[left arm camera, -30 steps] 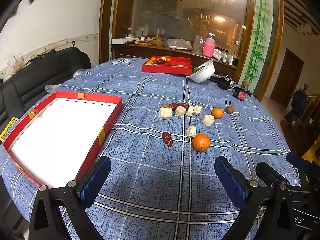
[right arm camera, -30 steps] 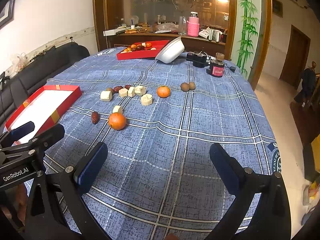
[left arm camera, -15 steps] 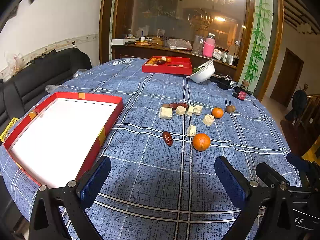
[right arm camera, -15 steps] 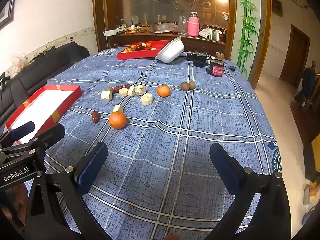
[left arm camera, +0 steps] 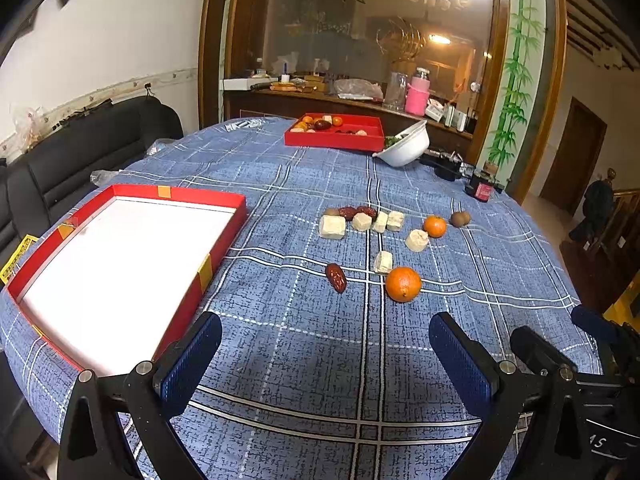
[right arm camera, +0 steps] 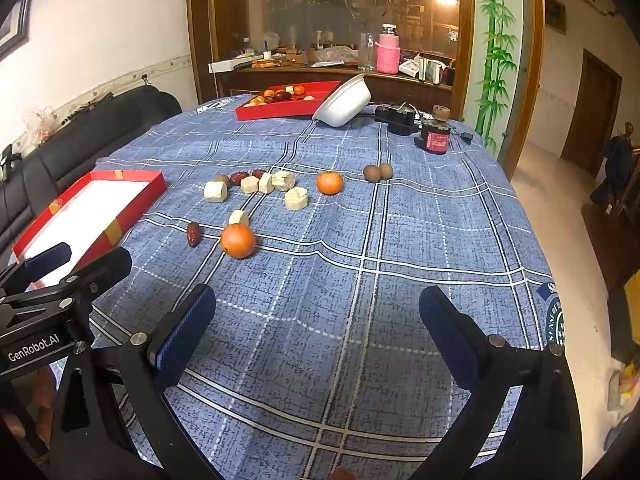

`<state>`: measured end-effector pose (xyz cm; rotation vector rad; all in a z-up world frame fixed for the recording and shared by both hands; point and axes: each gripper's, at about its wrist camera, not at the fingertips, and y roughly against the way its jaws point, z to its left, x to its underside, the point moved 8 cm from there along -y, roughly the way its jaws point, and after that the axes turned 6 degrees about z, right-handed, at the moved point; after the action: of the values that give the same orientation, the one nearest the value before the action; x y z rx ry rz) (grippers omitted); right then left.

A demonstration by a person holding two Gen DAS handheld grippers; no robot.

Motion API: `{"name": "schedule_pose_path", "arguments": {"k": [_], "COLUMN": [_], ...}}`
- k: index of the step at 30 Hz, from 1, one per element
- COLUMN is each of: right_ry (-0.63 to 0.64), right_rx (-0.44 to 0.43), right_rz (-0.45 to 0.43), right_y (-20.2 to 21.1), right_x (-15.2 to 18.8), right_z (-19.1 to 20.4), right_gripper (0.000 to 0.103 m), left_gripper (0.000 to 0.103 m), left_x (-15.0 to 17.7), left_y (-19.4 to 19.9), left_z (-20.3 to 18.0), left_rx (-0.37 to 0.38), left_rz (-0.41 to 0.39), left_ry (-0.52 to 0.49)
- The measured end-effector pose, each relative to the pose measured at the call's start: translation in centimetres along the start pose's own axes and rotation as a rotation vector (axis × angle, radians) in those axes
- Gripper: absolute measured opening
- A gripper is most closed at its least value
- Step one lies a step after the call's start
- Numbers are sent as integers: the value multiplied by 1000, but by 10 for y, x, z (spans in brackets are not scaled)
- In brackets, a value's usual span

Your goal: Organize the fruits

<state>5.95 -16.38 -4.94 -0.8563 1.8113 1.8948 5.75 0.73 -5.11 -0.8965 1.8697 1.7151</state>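
Nothing's moved in the last sec: your left gripper (left arm camera: 325,354) & right gripper (right arm camera: 318,328) still hover wide open, empty; fruit's untouched on the desk (right arm camera: 400,240), so no sorting's begun.

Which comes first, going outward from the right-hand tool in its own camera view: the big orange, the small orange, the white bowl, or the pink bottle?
From the right tool, both of its fingers spread open:
1. Big orange, closest, ahead and slightly left on the cloth.
2. Small orange, further in, near the middle.
3. White bowl, tipped on its side by the far red tray.
4. Pink bottle, on the sideboard beyond the table.
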Motion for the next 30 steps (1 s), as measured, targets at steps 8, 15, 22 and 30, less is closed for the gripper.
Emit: {"name": "schedule_pose_path", "arguments": {"k": [8, 15, 22, 30], "right_ry": [41, 120, 120, 75], "right_rx": [-71, -155, -170, -188], "right_rz": [16, 90, 160, 176], "right_y": [-13, -60, -100, -106], "right_x": [-1, -18, -31, -36], "right_z": [15, 51, 67, 54], "right_gripper": [103, 86, 62, 32], "left_gripper": [103, 103, 102, 89], "left_x": [6, 12, 8, -5], "left_y": [-2, -11, -28, -69], "left_z": [36, 54, 44, 10], "left_rx": [-58, -44, -15, 27], "left_rz": [21, 68, 79, 165], "left_ry": [43, 104, 81, 19]}}
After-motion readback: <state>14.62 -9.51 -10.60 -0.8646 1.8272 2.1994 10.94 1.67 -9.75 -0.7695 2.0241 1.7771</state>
